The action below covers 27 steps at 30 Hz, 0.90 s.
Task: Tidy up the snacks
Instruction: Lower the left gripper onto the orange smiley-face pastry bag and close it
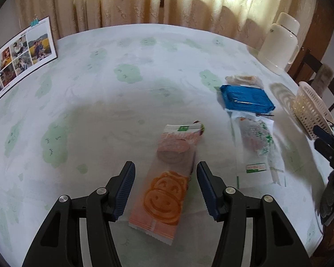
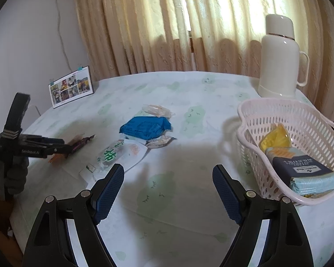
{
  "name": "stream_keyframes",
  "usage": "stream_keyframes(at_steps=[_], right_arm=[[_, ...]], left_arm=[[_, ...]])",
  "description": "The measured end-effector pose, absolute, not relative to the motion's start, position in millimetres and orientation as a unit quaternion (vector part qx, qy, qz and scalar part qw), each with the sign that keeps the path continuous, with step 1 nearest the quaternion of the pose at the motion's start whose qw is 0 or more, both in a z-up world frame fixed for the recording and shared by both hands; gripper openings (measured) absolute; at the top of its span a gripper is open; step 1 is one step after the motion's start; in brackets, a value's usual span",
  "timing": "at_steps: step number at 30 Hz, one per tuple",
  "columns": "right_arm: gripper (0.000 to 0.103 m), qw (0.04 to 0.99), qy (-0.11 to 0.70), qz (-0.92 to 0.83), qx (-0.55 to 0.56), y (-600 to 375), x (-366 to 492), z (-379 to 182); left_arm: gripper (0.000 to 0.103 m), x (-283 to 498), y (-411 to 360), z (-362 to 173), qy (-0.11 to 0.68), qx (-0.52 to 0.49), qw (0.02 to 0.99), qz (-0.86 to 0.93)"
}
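Between the left gripper's (image 1: 165,185) half-open jaws lies an orange snack packet (image 1: 167,189), flanked but seemingly not pinched; right of the right gripper's (image 2: 168,188) wide, empty jaws the basket (image 2: 251,115) holds three packs; about four more wait on the bench (image 2: 189,155).

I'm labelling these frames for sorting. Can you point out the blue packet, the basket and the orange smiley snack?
blue packet (image 2: 144,128): right wrist view, top face.
basket (image 2: 251,109): right wrist view, near rim.
orange smiley snack (image 1: 164,198): left wrist view, printed face.
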State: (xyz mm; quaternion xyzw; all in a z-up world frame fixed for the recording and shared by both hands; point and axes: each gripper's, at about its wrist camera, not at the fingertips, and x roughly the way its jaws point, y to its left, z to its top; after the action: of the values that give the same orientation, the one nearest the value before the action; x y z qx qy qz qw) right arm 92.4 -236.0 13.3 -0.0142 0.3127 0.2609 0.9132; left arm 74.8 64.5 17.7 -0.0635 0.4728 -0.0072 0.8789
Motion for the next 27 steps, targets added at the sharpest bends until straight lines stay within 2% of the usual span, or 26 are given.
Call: stream_keyframes(at_steps=[27], right_arm=[[0.082, 0.913, 0.311, 0.265, -0.017, -236.0, 90.4, 15.5]], left_arm=[[0.056, 74.1, 101.9, 20.0, 0.46, -0.062, 0.882, 0.076]])
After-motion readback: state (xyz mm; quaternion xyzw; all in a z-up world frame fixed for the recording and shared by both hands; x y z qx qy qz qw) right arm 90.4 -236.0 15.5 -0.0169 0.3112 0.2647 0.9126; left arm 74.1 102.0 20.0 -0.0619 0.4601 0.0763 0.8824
